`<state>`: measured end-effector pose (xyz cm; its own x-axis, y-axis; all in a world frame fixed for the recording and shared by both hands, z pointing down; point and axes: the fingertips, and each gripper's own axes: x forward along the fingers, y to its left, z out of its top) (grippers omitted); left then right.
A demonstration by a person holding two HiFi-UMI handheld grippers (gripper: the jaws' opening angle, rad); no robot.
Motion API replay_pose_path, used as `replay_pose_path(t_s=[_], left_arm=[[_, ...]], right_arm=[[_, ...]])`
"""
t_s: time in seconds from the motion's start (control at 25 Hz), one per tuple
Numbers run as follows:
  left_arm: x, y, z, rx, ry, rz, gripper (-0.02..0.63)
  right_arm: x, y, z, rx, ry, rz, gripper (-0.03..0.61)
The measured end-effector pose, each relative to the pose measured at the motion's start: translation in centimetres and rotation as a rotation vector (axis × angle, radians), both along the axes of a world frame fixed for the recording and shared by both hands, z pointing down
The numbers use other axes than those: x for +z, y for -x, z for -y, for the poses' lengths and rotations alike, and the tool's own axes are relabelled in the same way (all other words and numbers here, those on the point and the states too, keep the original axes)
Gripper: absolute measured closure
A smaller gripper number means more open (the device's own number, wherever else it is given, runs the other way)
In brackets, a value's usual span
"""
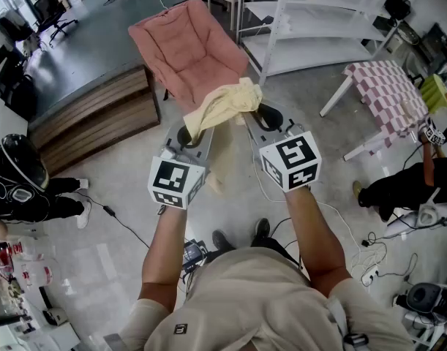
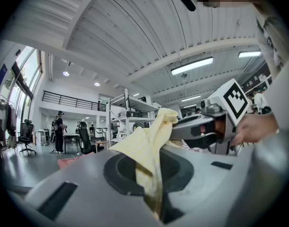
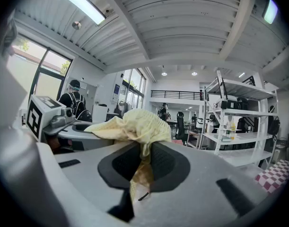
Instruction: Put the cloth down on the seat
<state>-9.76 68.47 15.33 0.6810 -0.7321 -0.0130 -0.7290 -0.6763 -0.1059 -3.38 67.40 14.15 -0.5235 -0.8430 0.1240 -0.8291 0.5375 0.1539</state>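
Note:
A pale yellow cloth (image 1: 223, 104) hangs between my two grippers in the head view, held up above the floor in front of a pink padded seat (image 1: 186, 50). My left gripper (image 1: 192, 132) is shut on the cloth's lower left end. My right gripper (image 1: 261, 114) is shut on its bunched upper right end. In the left gripper view the cloth (image 2: 146, 157) runs up out of the closed jaws toward the right gripper (image 2: 182, 129). The right gripper view shows the cloth (image 3: 135, 126) puffed over its pinched jaws, with the left gripper (image 3: 80, 126) just beyond.
A white metal shelf unit (image 1: 318, 20) stands right of the seat. A stool with a pink checked top (image 1: 388, 93) is at the right. A low wooden platform (image 1: 91, 115) lies to the left. Cables (image 1: 355, 247) trail on the grey floor. A person in black (image 1: 22, 189) crouches at far left.

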Motion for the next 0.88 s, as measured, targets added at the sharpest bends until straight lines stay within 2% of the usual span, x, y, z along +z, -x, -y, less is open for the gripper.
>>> replay_pose_path(t_s=[0.88], left_arm=[[0.7,2.8,2.2,0.032,-0.003,-0.011,0.586]], right_arm=[[0.5,2.6,1.7,0.031,-0.006,-0.022,0.545]])
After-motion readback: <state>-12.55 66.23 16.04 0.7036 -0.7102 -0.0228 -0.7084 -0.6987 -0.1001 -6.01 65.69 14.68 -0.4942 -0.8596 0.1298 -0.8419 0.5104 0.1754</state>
